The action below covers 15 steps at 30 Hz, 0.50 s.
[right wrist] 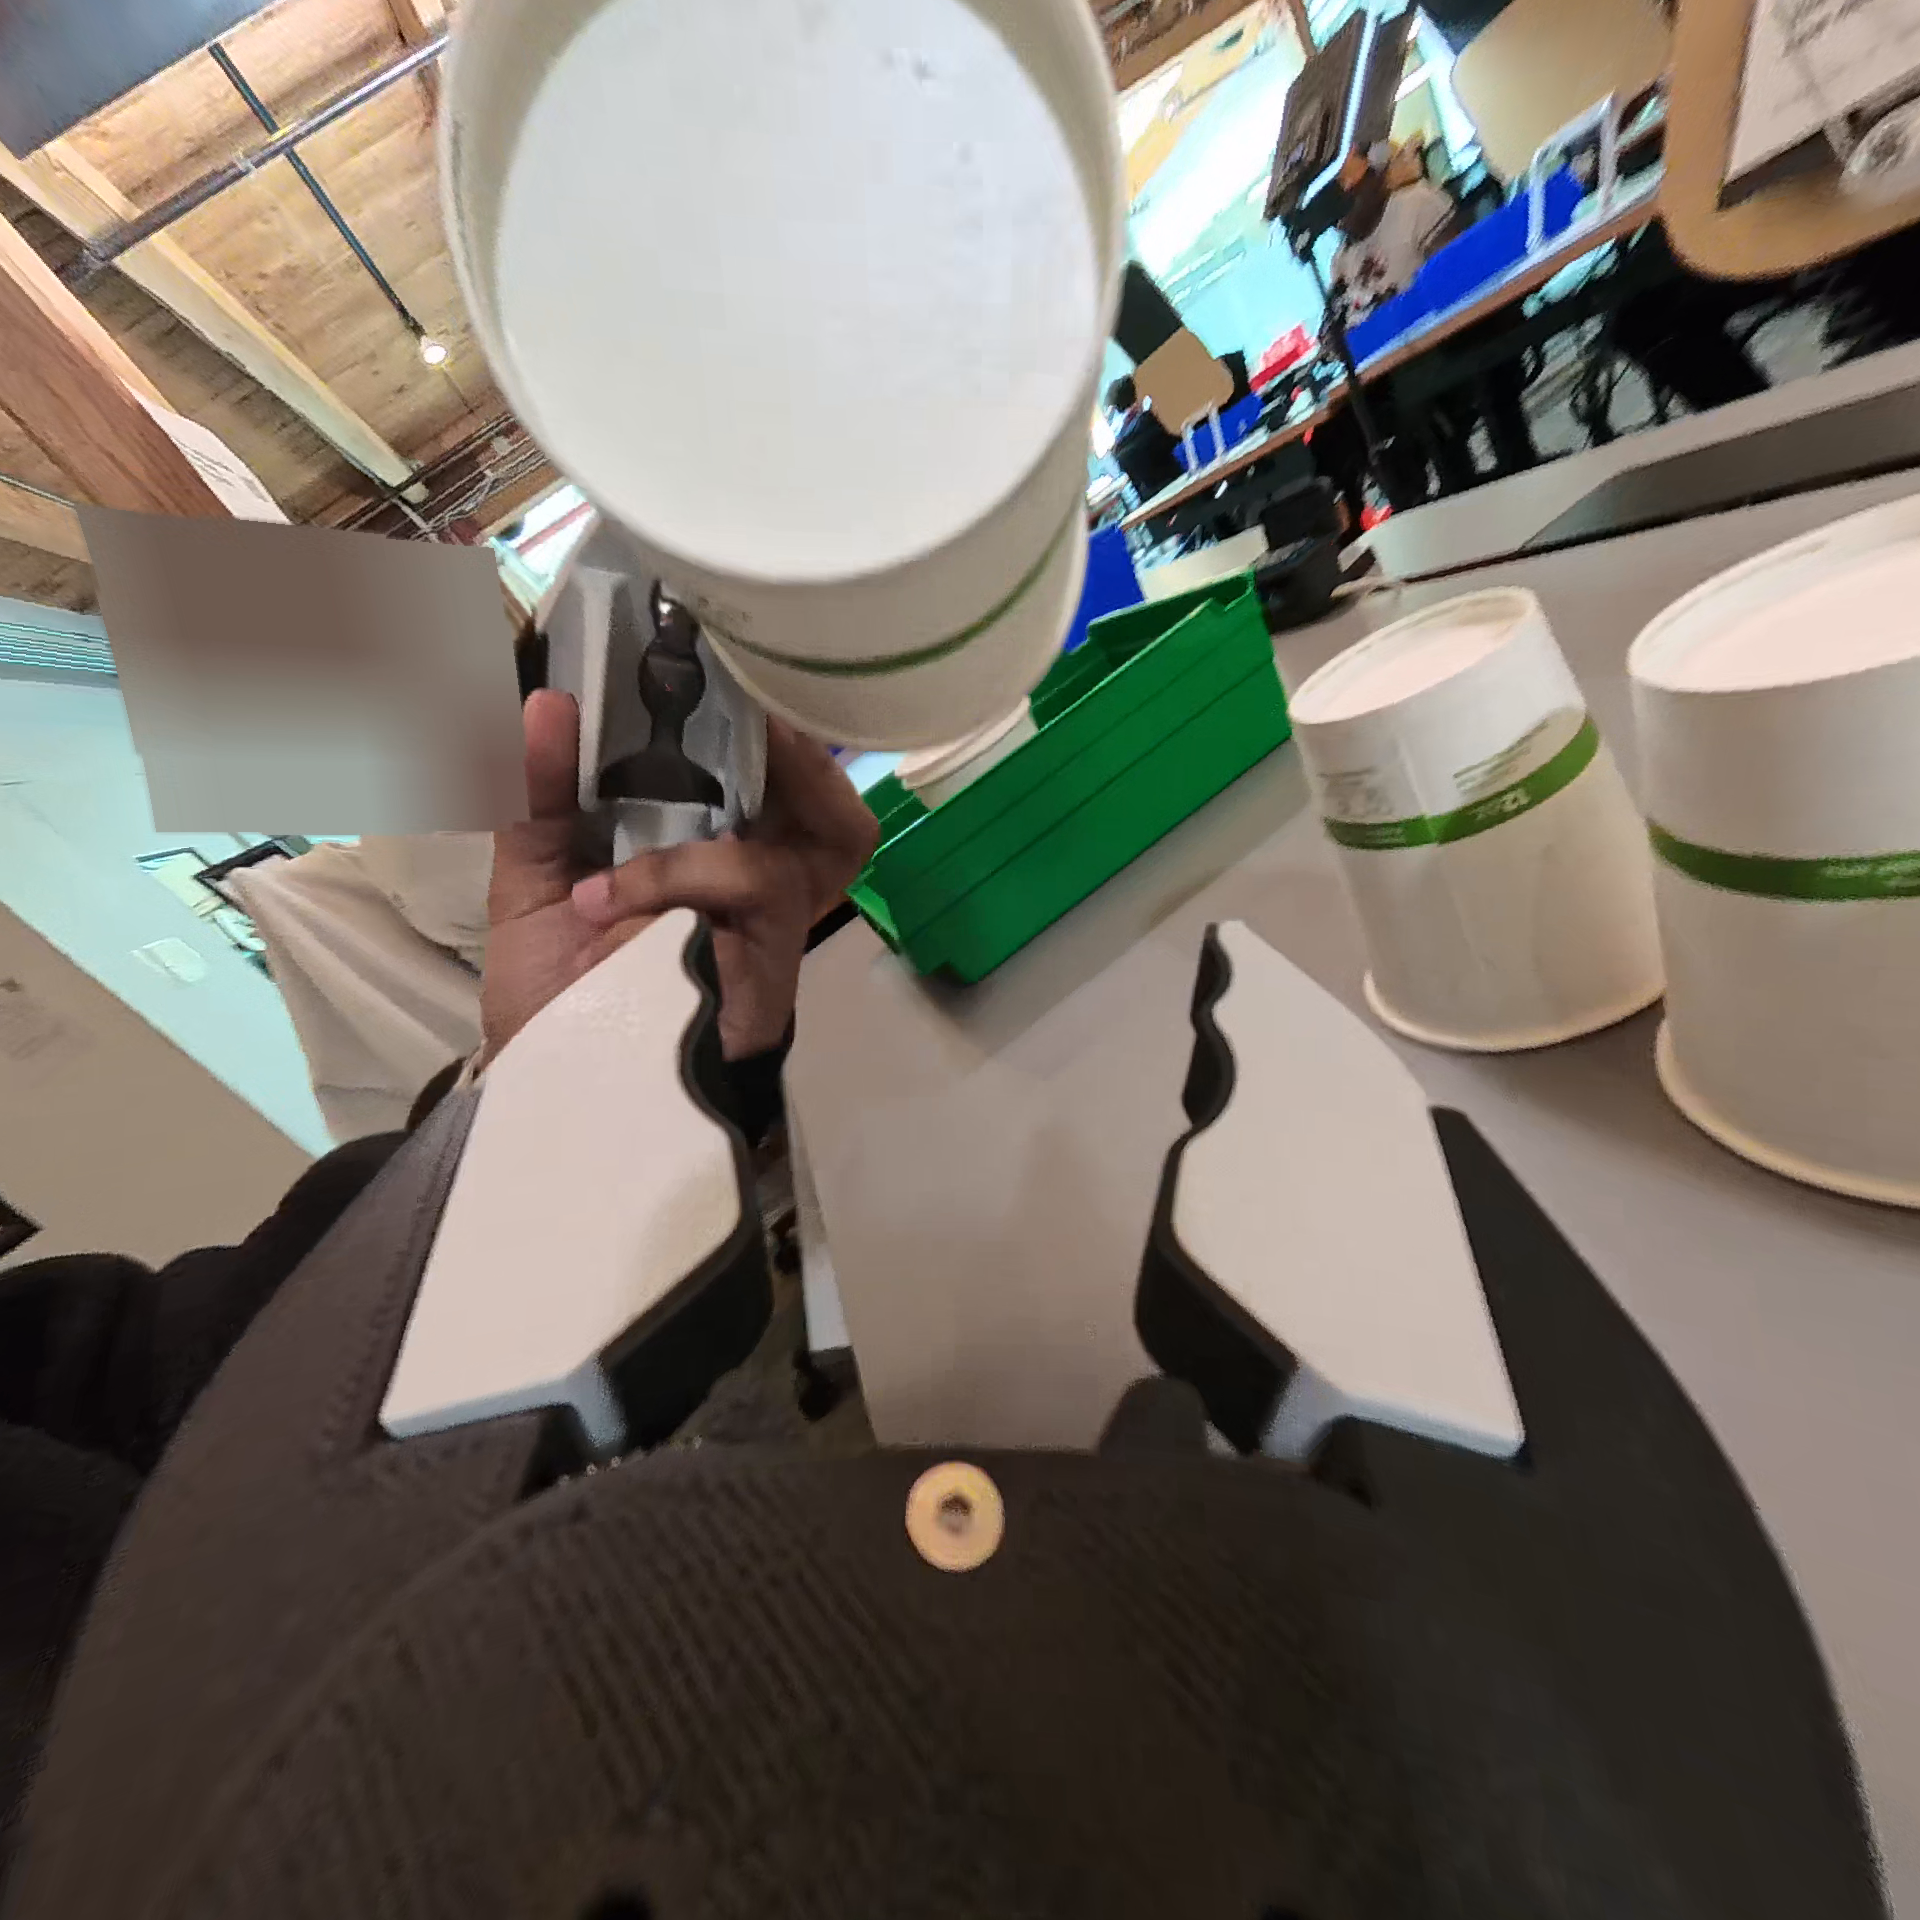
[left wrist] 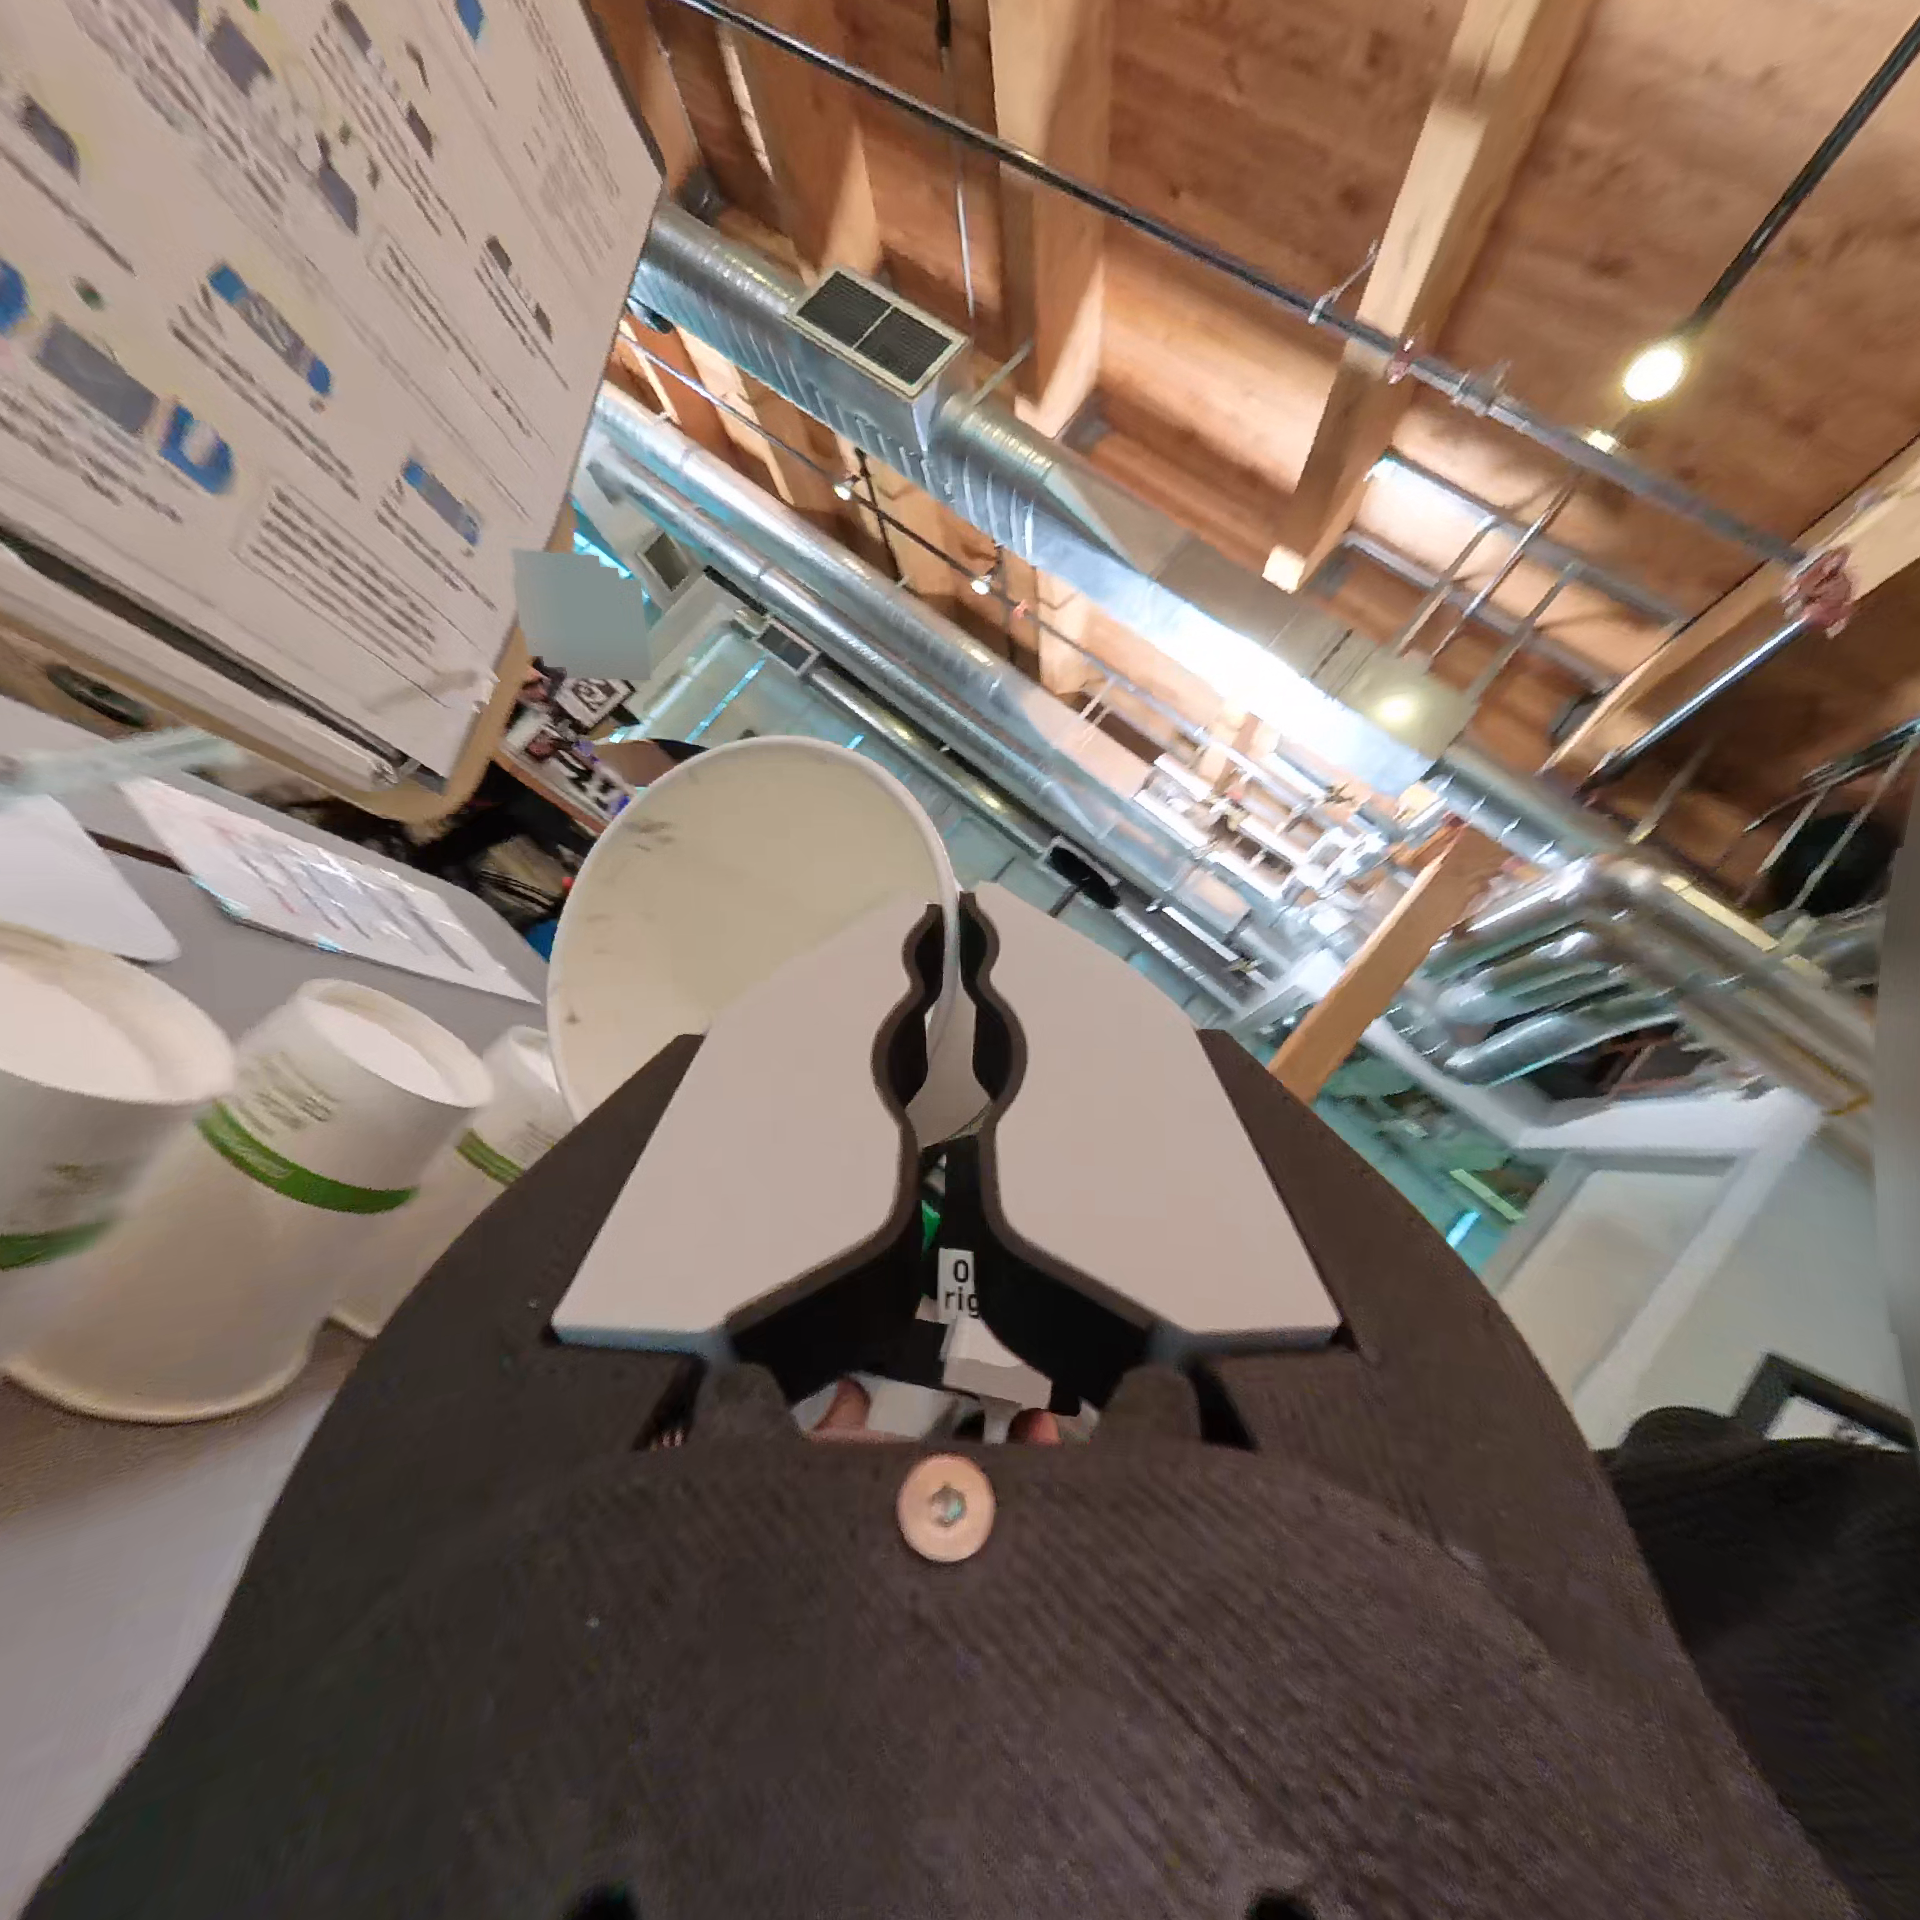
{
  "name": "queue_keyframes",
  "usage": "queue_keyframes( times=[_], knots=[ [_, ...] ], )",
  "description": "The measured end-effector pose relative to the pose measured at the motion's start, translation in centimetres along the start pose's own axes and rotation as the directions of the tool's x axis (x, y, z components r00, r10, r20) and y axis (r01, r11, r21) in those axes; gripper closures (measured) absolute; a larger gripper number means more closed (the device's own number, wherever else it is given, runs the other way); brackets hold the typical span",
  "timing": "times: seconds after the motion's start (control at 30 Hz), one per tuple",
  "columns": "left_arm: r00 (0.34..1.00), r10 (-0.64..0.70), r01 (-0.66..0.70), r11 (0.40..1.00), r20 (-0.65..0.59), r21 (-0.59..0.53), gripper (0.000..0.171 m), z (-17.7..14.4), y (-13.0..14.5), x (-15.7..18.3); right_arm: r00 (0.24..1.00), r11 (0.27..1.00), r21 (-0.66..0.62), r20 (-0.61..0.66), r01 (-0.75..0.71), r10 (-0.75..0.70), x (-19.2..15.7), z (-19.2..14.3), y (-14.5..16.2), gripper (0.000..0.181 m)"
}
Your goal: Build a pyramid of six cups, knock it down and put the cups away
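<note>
Left gripper (left wrist: 954, 925) is clamped on the wall of a white paper cup (left wrist: 727, 894), held tilted at frame centre. Right gripper (right wrist: 951, 987) stands wide open and empty above the grey table (right wrist: 1558, 1299). Upturned green-banded cups (right wrist: 1465, 810) sit at right, beside a green bin (right wrist: 1091, 810).

Left gripper (left wrist: 956, 925) pinches a raised paper cup (left wrist: 727, 894); upturned cups (left wrist: 343, 1132) stand to its left, a bin (right wrist: 1081, 790) ahead of the right gripper (right wrist: 951, 997).
</note>
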<state>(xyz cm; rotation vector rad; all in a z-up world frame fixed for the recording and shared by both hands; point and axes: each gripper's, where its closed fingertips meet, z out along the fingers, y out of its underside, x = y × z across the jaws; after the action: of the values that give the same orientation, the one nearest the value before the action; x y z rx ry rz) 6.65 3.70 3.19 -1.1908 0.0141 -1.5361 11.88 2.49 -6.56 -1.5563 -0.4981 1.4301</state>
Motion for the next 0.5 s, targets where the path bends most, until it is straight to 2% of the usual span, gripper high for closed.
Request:
queue_keyframes(
  times=[0.17,0.37,0.5],
  knots=[
    [0.995,-0.097,0.097,0.995,-0.022,0.011,0.168,0.3,2.4,-1.1,0.994,0.981,0.168,-0.068,0.101,-0.091,0.0,-0.9,-2.7,0.085],
    [0.98,-0.195,0.195,0.981,-0.035,0.007,0.168,0.8,5.4,-1.5,0.993,0.949,0.297,-0.061,0.111,-0.097,-0.3,-1.7,-4.7,0.078],
    [0.952,-0.3,0.298,0.954,-0.064,-0.026,0.168,1.1,7.6,-1.6,0.994,0.922,0.376,-0.094,0.091,-0.06,0.9,-3.2,-6.3,0.092]
  ],
)
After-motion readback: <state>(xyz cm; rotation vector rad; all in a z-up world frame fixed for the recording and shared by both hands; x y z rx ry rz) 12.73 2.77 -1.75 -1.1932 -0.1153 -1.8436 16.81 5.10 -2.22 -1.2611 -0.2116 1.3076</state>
